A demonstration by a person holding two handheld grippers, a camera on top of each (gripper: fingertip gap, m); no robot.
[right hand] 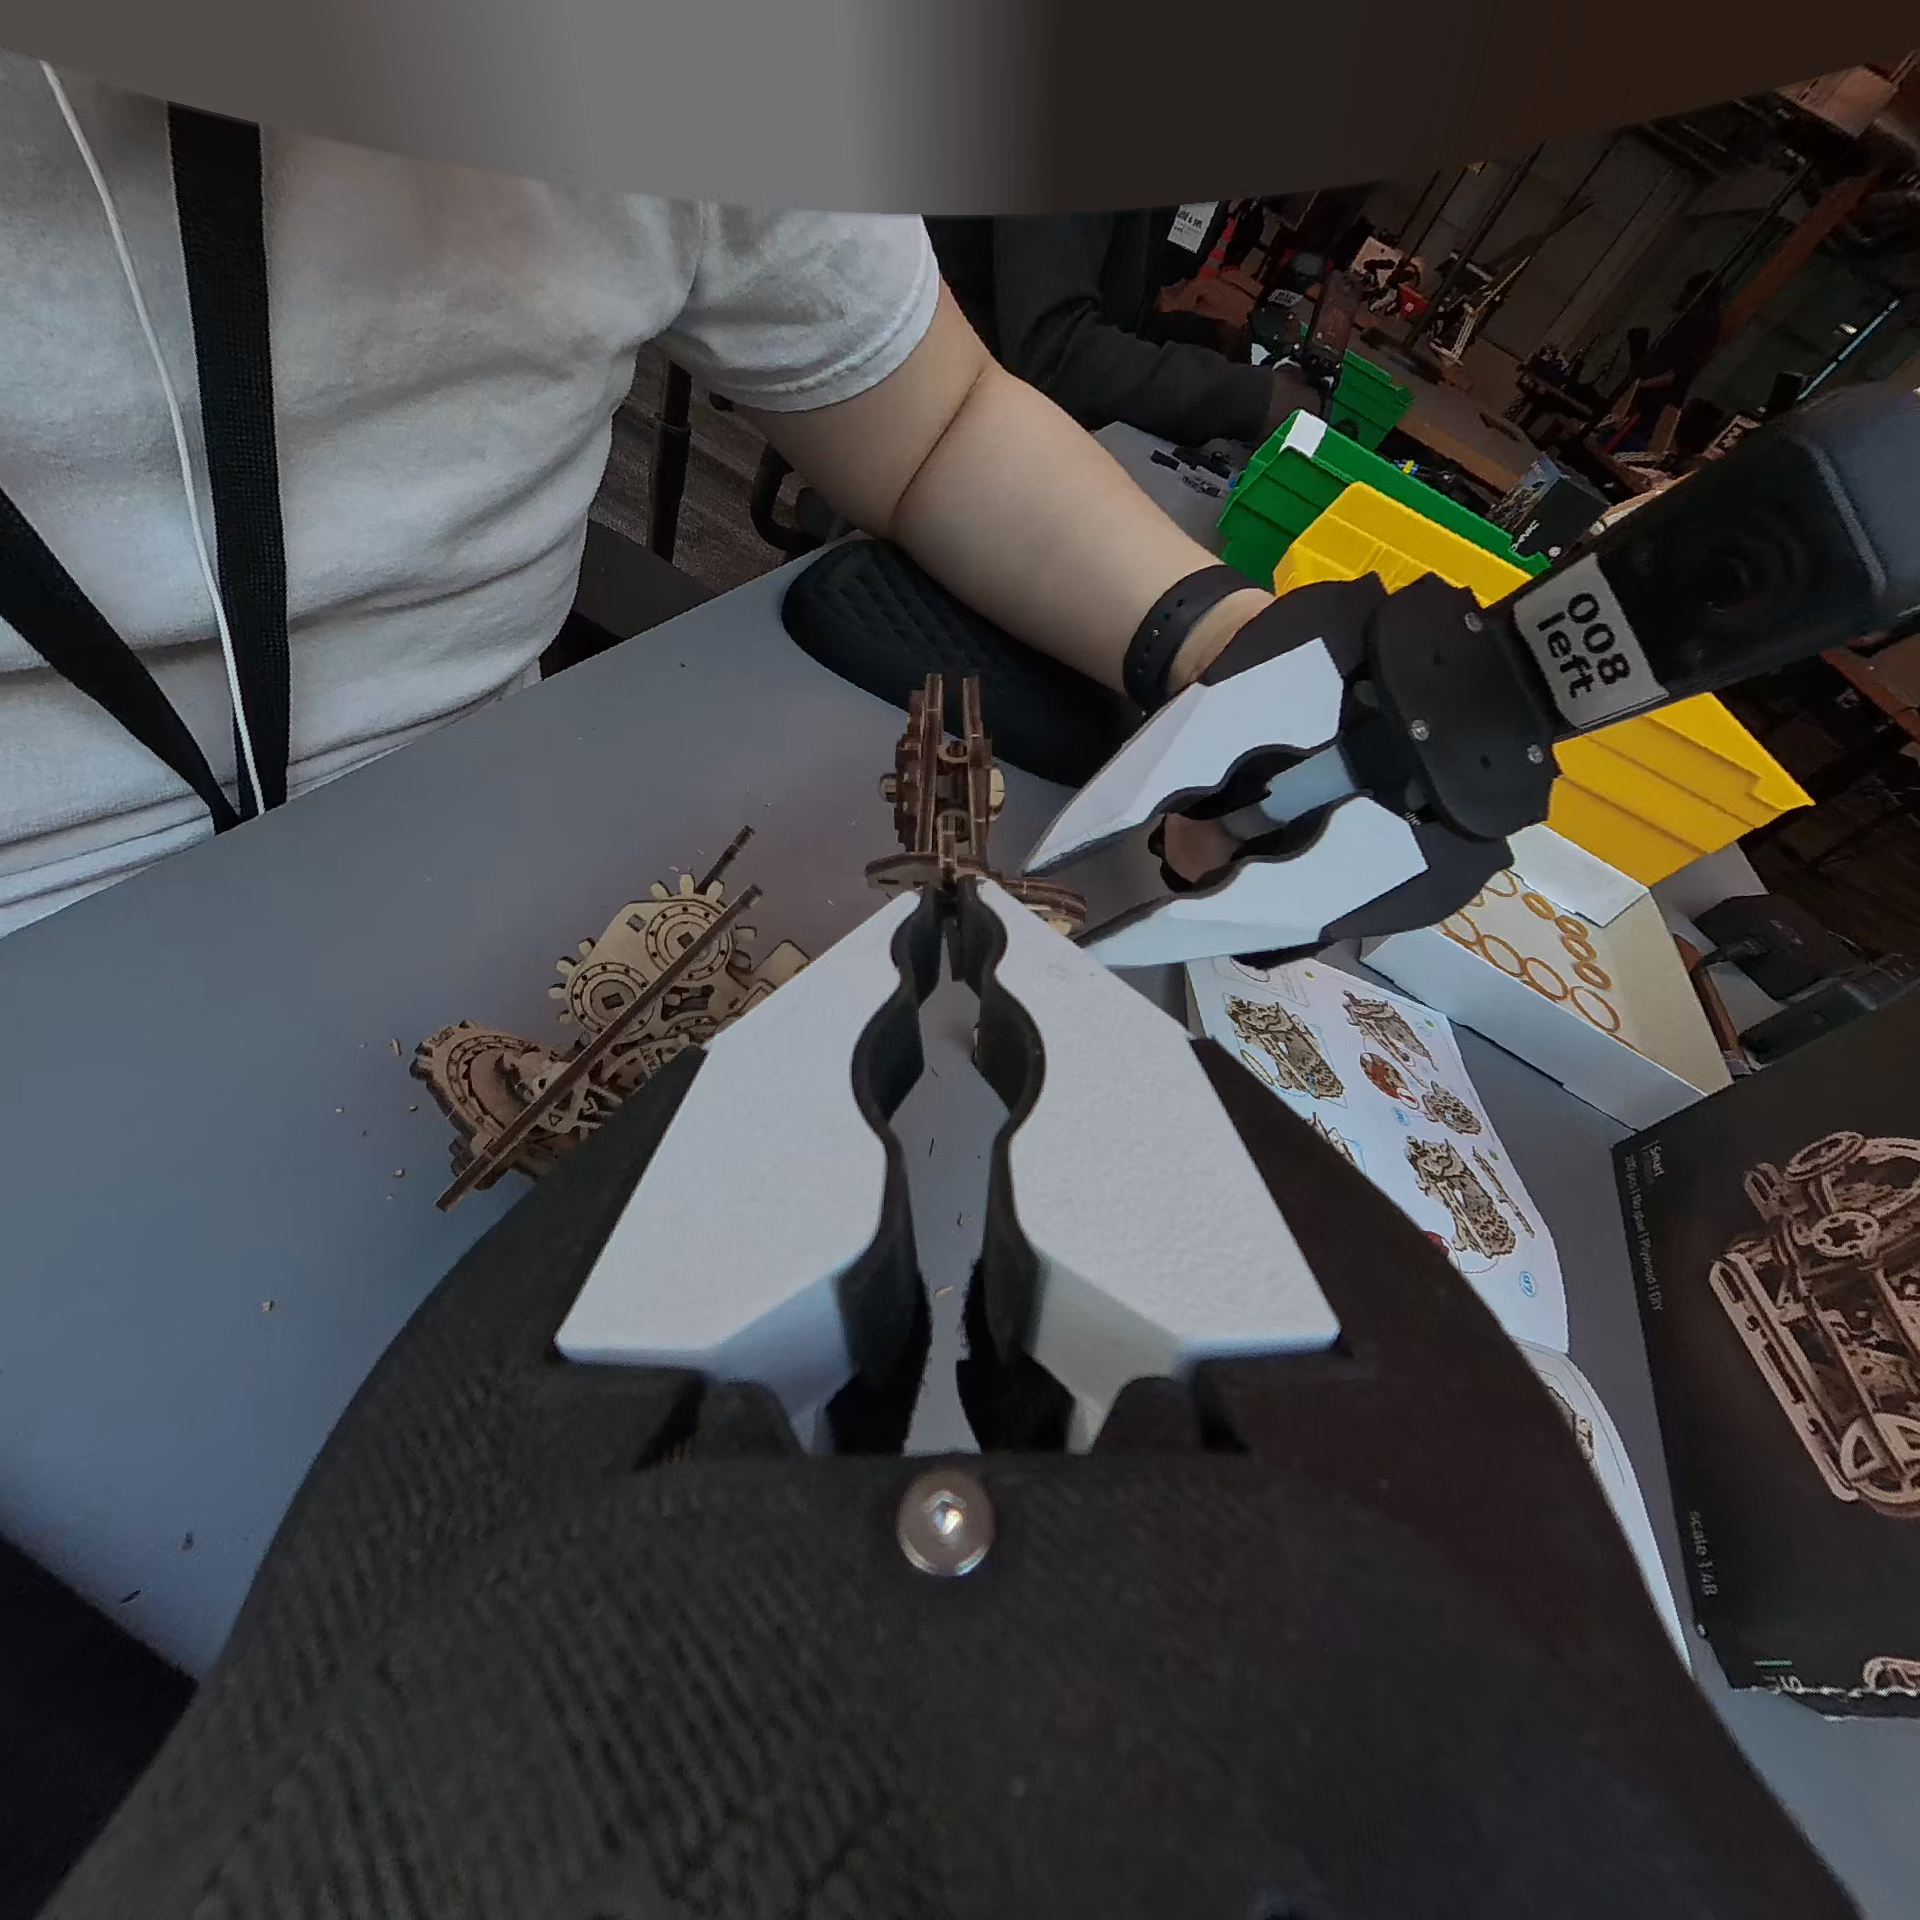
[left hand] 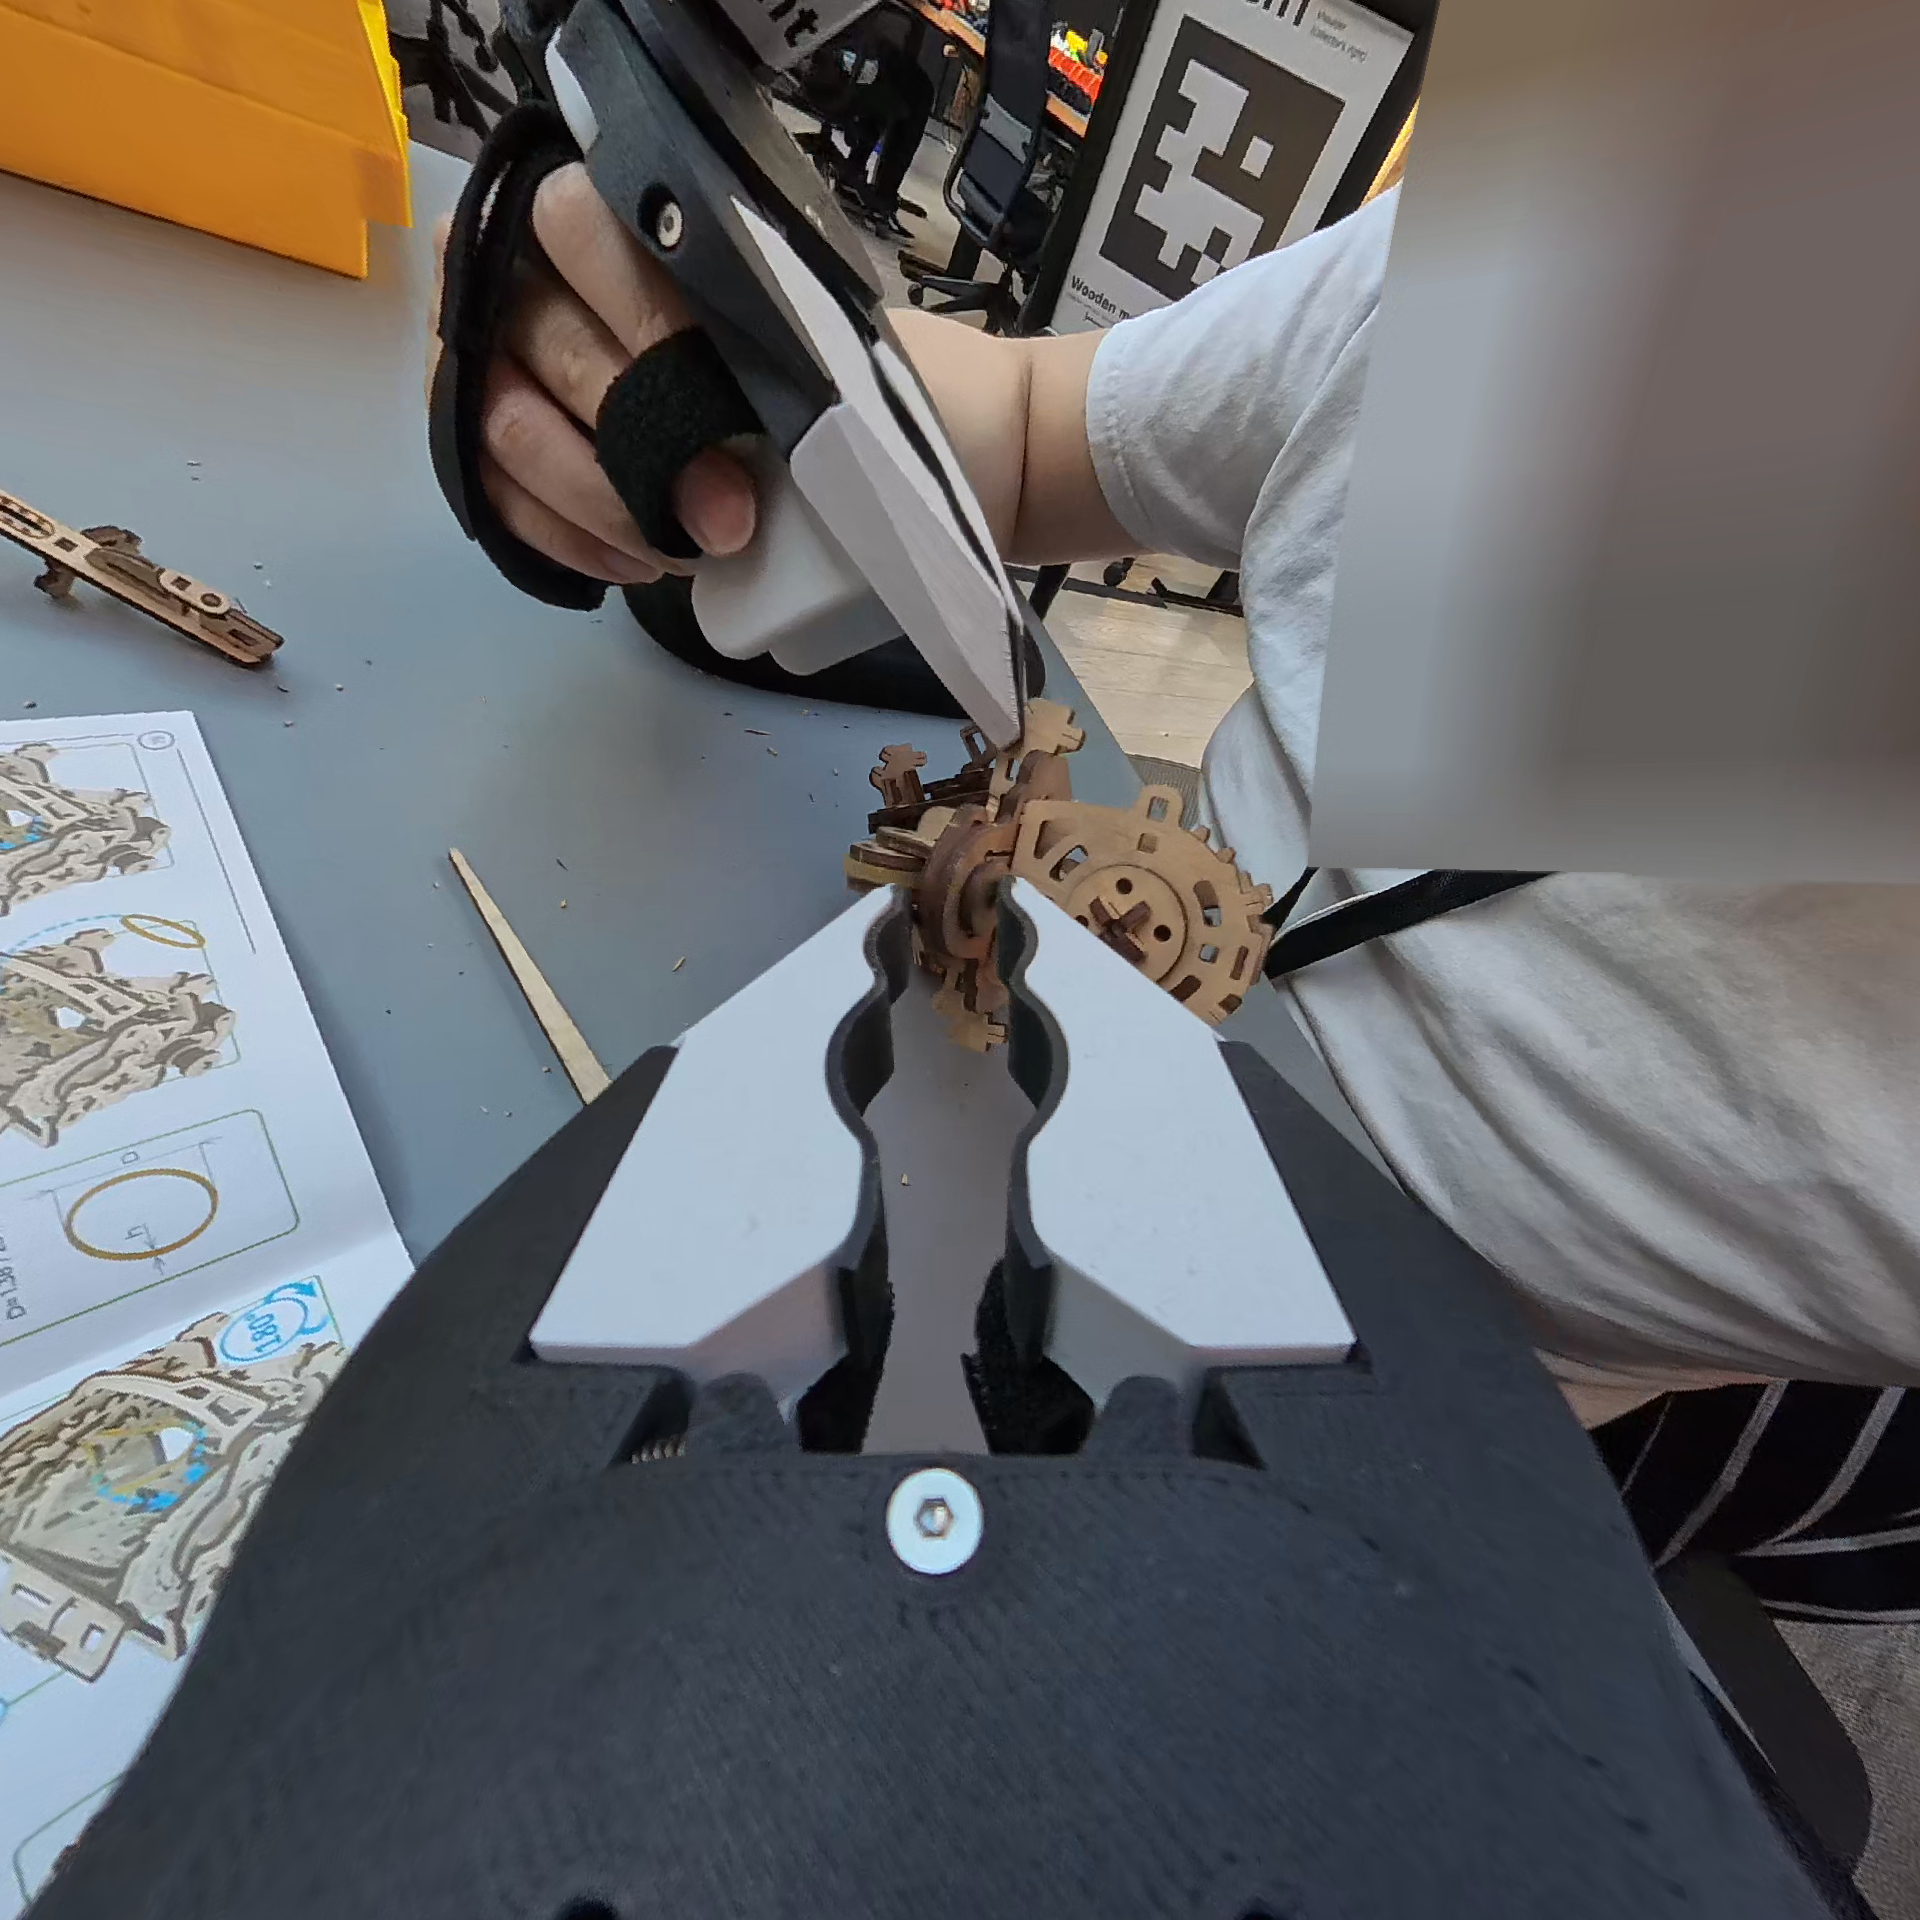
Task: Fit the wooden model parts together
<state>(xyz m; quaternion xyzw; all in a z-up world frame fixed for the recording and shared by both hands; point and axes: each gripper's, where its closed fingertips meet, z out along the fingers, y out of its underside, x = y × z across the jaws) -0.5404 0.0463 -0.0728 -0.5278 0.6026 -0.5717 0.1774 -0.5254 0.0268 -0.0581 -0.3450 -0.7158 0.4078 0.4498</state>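
A small wooden sub-assembly (left hand: 961, 914) of brown laser-cut plates is held above the grey table (left hand: 582, 665) by both grippers. My left gripper (left hand: 951, 909) is shut on its lower disc part. My right gripper (left hand: 1013, 732) comes down from above and is shut on a top tab. In the right wrist view the right gripper (right hand: 951, 899) pinches the upright sub-assembly (right hand: 940, 790), and the left gripper (right hand: 1060, 902) clamps a disc from the right. A toothed wooden gear (left hand: 1143, 914) shows just behind; I cannot tell whether it is joined.
A pile of assembled gears with rods (right hand: 603, 1029) lies near the person's torso. The instruction booklet (left hand: 156, 1143), a wooden strip part (left hand: 135, 582) and a thin stick (left hand: 530, 977) lie on the table. Yellow bins (right hand: 1507, 644), a white box of rings (right hand: 1538, 956) and a black kit box (right hand: 1797, 1351) stand at the right. My two grippers' fingertips are within a few centimetres of each other.
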